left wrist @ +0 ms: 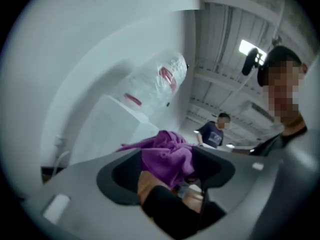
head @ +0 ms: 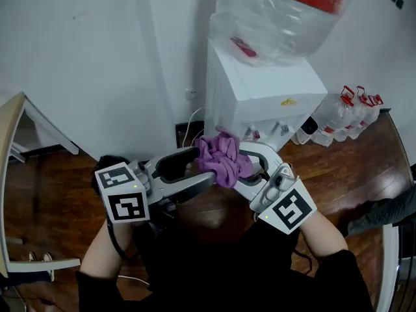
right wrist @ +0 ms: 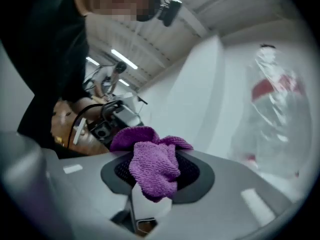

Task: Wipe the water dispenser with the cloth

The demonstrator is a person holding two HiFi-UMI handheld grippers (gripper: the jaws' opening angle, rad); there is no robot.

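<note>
Purple cloth being held up before the water dispenser, wiping not yet begun.

The white water dispenser point(head: 260, 93), standing on the wooden floor point(head: 364, 168) against the wall and capped by an upturned bottle point(head: 279, 12) in clear wrap, is being faced from just in front and is not being touched. The right tool point(head: 242, 168) is being held partly closed, its jaws pinched on the bunched cloth point(head: 224, 158). The left tool point(head: 203, 166) is being held wide open, with a fold of the cloth lying loose between its jaws. The cloth is being held in the air near the dispenser's taps, apart from them. The approach is judged to be the step in hand; next, the cloth needs to be pressed against a white panel and drawn across it.
</note>
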